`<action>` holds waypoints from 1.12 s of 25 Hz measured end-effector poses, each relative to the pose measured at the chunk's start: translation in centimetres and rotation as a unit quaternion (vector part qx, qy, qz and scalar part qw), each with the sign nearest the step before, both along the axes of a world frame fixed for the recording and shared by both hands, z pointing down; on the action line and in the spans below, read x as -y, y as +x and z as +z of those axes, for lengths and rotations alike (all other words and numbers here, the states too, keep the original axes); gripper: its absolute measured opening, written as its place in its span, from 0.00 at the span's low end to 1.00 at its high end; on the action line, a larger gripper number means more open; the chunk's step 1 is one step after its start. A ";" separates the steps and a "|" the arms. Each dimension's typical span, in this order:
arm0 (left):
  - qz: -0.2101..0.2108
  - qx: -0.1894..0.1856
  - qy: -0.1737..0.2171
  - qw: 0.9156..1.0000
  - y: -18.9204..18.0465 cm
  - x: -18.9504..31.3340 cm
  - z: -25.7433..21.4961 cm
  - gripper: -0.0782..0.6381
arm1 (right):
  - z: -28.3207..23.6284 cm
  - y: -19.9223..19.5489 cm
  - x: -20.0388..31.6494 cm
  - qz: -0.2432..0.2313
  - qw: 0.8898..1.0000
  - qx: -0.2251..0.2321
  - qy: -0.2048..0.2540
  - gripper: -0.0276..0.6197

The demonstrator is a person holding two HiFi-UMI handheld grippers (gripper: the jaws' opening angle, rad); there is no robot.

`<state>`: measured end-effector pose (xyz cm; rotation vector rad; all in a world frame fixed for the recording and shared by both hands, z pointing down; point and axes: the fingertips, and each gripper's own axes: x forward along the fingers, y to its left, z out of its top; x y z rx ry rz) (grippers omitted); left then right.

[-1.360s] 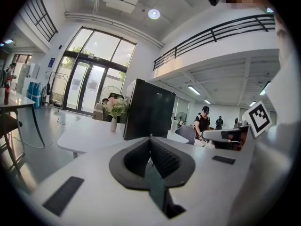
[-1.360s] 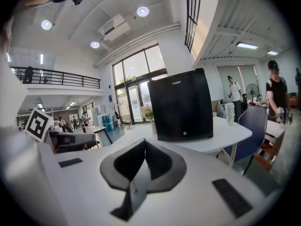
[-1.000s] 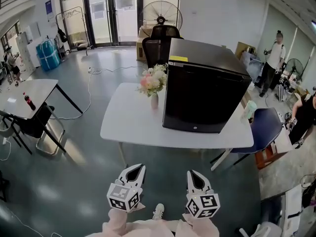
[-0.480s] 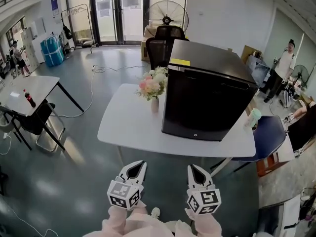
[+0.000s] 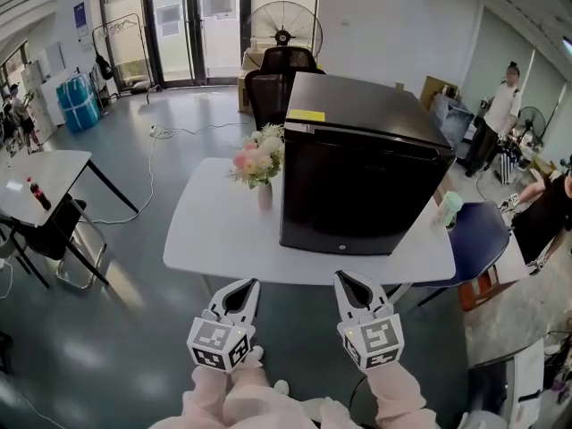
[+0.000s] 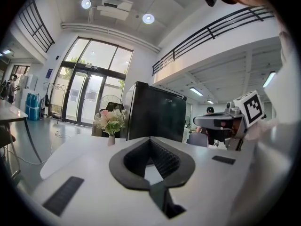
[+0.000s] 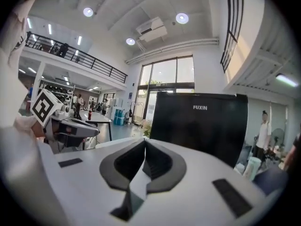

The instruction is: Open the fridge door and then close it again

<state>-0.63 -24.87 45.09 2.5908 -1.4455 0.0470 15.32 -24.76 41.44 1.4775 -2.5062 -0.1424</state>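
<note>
A black mini fridge (image 5: 366, 172) stands on the right half of a white table (image 5: 223, 231), its door shut and facing me. In the head view both grippers hang side by side just short of the table's front edge, apart from the fridge. The left gripper (image 5: 245, 285) is shut with nothing in it, and so is the right gripper (image 5: 345, 278). The left gripper view looks along shut jaws at the fridge (image 6: 157, 114), with the right gripper (image 6: 221, 122) beside it. The right gripper view faces the fridge door (image 7: 200, 126) straight on.
A vase of pink and white flowers (image 5: 257, 164) stands on the table left of the fridge. A black office chair (image 5: 273, 83) and a fan are behind. A blue chair (image 5: 478, 231) and a cup (image 5: 450, 207) lie right. People stand at far right. Another table (image 5: 45, 172) is left.
Both grippers have moved forward and up toward the table's front edge, and the table and fridge now sit closer. The right gripper has rolled a little. The fridge door stays shut.
</note>
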 end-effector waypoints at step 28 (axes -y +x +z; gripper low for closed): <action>0.085 0.006 0.051 0.995 2.2 16.6 -9.2 0.12 | -13.5 -3.3 16.9 -0.049 0.968 -0.240 0.054 0.29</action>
